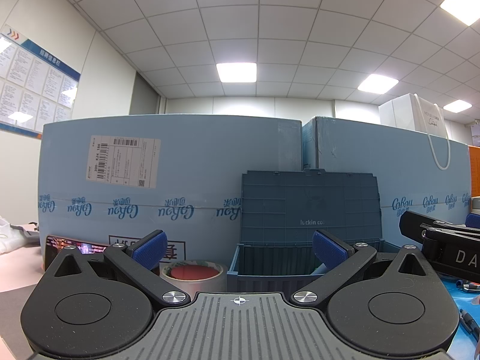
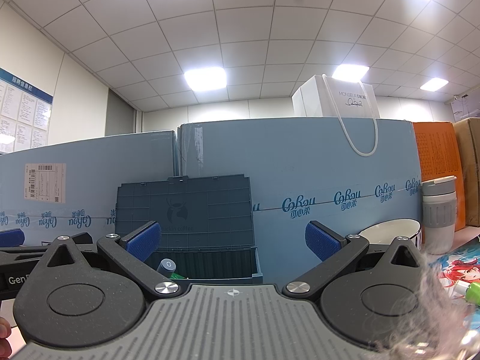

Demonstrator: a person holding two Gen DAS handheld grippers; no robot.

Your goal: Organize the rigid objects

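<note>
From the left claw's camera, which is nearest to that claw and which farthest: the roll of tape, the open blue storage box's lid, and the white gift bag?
1. Roll of tape: nearest, just ahead of the left claw, slightly left.
2. Storage box lid: behind, propped upright, right of centre.
3. White gift bag: farthest, atop the big blue cartons, upper right.

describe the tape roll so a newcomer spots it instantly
Find the long light-blue cardboard cartons across the back of the desk. In front of them stands a dark blue storage bin, lid up. The tape roll lies flat just left of it: silvery ring, red centre.
</note>
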